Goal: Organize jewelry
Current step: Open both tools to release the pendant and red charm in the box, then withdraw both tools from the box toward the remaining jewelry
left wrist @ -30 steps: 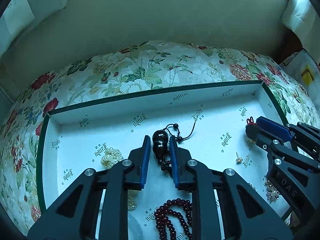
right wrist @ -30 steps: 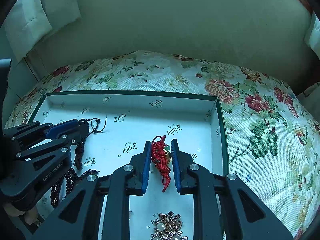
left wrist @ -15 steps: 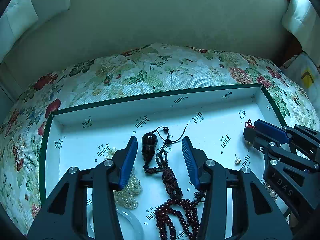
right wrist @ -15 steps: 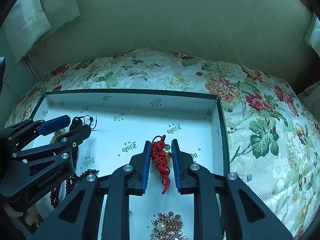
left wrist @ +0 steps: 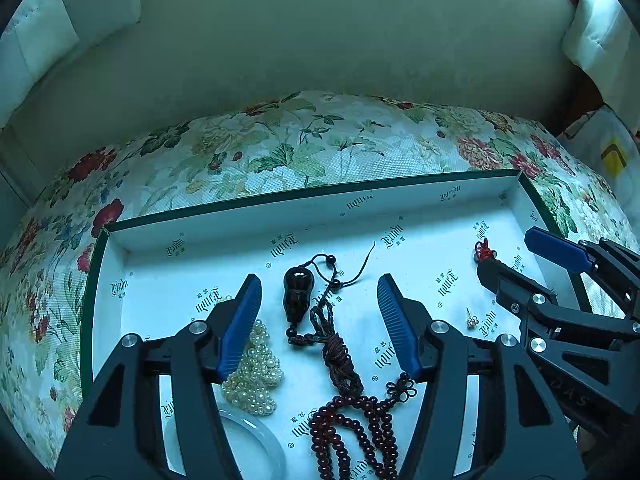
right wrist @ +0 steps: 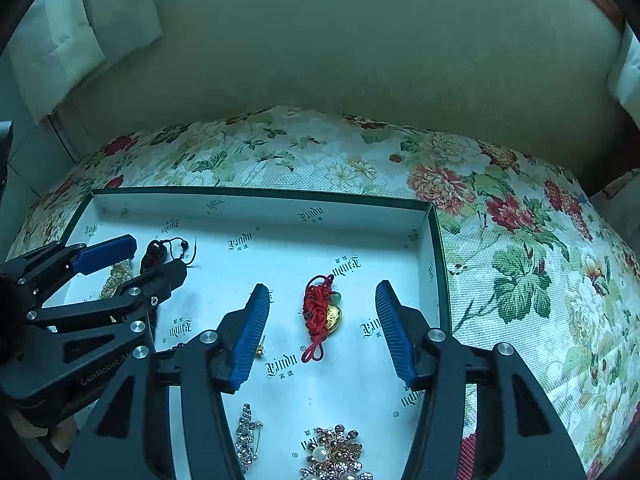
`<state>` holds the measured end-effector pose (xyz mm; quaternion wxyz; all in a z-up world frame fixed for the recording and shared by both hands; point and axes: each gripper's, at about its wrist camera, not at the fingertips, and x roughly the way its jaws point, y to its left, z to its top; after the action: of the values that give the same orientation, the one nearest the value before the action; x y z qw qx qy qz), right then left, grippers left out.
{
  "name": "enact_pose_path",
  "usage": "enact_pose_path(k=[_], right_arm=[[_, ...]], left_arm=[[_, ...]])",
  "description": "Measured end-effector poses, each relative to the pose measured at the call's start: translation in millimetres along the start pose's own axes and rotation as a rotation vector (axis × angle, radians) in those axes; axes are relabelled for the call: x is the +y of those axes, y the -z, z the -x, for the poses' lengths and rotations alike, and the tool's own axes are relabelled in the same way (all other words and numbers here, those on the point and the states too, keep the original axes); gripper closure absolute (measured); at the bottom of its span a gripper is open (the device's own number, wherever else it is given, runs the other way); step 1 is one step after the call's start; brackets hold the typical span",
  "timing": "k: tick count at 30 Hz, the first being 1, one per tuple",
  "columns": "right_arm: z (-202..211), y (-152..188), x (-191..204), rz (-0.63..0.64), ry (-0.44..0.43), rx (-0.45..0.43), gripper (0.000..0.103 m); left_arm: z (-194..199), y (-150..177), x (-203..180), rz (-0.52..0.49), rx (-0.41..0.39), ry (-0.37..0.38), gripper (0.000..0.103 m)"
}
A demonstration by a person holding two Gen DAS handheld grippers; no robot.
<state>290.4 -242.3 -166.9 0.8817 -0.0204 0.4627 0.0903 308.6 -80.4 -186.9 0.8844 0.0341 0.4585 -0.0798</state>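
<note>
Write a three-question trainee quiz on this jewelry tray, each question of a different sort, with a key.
1. True or false: the left gripper clamps the dark gourd pendant.
2. Which item lies between the right gripper's fingers? A) pearl strand B) red knotted charm C) bangle
3. Fill in: all the jewelry lies inside a shallow white ____ on the floral cloth.

Key:
1. False; its jaws have just been opening and the pendant lies loose between them.
2. B, the red knotted charm.
3. Tray.
</note>
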Motion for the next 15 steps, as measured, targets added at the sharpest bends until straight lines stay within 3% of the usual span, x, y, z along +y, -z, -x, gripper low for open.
enact_pose_path(k=[15], right_arm=[[22,4,-1,-0.019,0.012,-0.047,0.048]], left_arm=[[26,4,2,0.0,-0.037,-0.006,0.029]])
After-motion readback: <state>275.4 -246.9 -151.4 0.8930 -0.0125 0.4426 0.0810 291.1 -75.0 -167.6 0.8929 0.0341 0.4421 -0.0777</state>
